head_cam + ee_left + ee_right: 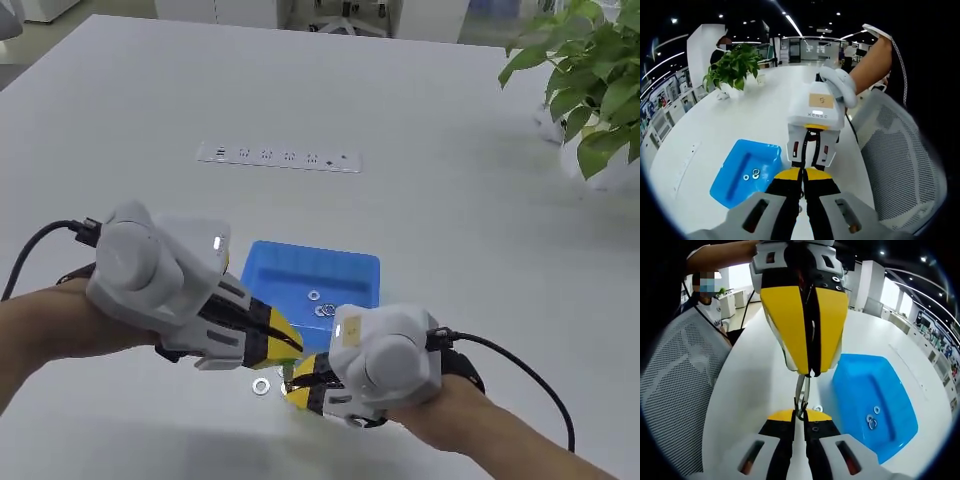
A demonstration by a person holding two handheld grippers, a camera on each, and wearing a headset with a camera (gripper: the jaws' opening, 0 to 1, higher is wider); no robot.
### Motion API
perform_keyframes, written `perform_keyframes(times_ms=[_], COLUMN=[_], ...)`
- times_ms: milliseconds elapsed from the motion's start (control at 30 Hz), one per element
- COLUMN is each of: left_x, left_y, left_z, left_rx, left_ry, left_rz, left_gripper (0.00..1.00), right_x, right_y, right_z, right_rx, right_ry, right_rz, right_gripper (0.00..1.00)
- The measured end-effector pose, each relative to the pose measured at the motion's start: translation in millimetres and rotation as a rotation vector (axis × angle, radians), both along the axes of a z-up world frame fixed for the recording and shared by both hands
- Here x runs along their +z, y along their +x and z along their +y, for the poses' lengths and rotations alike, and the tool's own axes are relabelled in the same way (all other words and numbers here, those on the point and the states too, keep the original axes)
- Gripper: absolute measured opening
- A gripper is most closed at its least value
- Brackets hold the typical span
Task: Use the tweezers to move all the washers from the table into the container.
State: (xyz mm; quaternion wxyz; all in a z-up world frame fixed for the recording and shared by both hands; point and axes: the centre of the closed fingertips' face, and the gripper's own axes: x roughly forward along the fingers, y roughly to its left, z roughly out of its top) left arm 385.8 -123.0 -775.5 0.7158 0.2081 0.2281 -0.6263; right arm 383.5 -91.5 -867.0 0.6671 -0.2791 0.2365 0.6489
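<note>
Left gripper [801, 174] and right gripper [800, 416] meet, each closed on the tweezers [801, 392]; the right gripper's lettering [817, 115] reads roughly KENSC.

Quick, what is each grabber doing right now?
Left gripper: shut on the thin metal tweezers.
Right gripper: shut on the same tweezers, at their other end.

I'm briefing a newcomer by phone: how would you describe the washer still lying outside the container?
On the white table, find the blue container in front of the person. Just off its near edge, beside the tips of the right gripper, lies one small metal washer. Unlike the washers in the container, it sits on bare white tabletop.
</note>
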Motion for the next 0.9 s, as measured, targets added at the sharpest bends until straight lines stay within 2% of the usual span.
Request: perform_keyframes(times_ms=[500, 900], left_x=[25.5, 41.7], left_y=[3.2, 14.9], left_z=[2.2, -1.2], left_rx=[0.017, 0.015], left_ry=[-0.007, -0.012], left_rz=[-0.037, -0.065], left_gripper=[0.05, 0.05], right_x=[26.3, 41.7], right_y=[6.3, 18.8], right_z=[2.0, 1.6], right_rx=[0.011, 0.001], right_ry=[0.013, 0.023], right_rz=[-0.046, -0.066], right_gripper=[0.08, 0.08])
